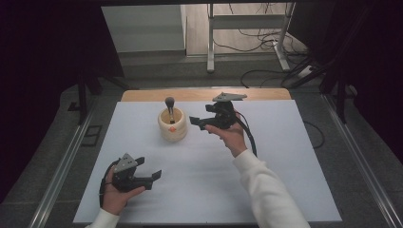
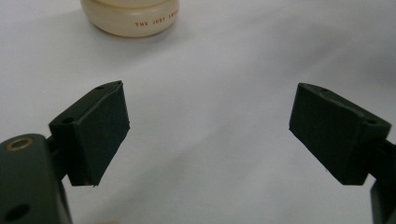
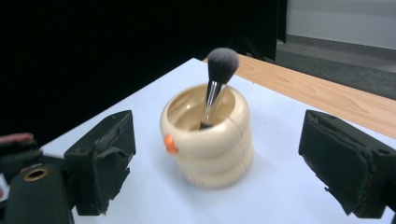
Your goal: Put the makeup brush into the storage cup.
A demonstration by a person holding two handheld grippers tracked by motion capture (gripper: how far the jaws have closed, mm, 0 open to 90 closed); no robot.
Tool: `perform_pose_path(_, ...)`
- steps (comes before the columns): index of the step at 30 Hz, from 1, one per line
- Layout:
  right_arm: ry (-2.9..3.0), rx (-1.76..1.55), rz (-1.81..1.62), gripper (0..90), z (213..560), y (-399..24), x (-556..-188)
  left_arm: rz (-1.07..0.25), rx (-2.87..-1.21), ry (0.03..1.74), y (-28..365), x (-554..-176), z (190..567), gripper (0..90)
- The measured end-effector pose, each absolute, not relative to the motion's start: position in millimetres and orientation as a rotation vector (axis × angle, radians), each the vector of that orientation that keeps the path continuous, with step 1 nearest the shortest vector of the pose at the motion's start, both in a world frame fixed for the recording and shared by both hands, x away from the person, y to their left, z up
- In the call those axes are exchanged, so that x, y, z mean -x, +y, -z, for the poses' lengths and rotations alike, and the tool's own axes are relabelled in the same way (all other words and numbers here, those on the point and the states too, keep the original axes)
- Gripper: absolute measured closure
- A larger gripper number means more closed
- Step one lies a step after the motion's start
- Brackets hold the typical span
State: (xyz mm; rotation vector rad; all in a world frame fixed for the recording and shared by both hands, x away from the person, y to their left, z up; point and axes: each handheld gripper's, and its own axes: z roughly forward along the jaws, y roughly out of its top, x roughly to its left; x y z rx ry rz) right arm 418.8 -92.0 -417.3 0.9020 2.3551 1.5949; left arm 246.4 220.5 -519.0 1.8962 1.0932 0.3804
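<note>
Table (image 1: 285, 190) first: it is big and white, with a strip of wood along its far edge. Right gripper (image 1: 203, 122) is held up above the middle of the table, just beside the cream pot (image 1: 172, 126) near the far edge, with its jaws wide apart and nothing in them. Left gripper (image 1: 154, 178) sits by the near left corner, jaws wide and bare too, and a small brush (image 1: 169, 107) stands in the pot with its soft dark head up.

— Count on the white table (image 1: 266, 180)?
— One cream ribbed cup (image 1: 172, 126), one makeup brush (image 1: 169, 108) standing in it.
— Tools?
— Two grippers: left gripper (image 1: 154, 177), right gripper (image 1: 198, 123). Two hands, one on each.
— Orange marks on cup?
— One (image 3: 171, 144).
</note>
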Motion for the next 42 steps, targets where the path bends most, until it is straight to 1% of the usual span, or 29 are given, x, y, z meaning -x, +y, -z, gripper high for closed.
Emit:
perform_pose_path(12, 2.313, -0.906, -1.559, 11.7, 421.7, -152.7, -380.8, -0.384, -1.898, 1.099, 219.9, -246.8, 519.0, 12.9)
perform_pose_path(20, 2.322, -0.967, -1.560, 12.0, 444.9, -194.3, -358.6, -0.387, -1.901, 1.099, 219.1, -246.8, 519.5, 12.9)
perform_pose_path(30, 2.323, -1.013, -1.376, 12.1, 468.9, -249.6, -327.2, -0.389, -1.901, 1.103, 219.8, -246.4, 520.1, 12.9)
perform_pose_path(37, 2.363, -1.032, -1.235, 11.6, 488.1, -276.3, -309.1, -0.389, -1.899, 1.112, 219.7, -246.4, 520.9, 12.9)
perform_pose_path(42, 2.362, -1.085, -1.200, 11.6, 498.7, -287.5, -305.4, -0.391, -1.904, 1.111, 219.2, -246.5, 521.0, 13.0)
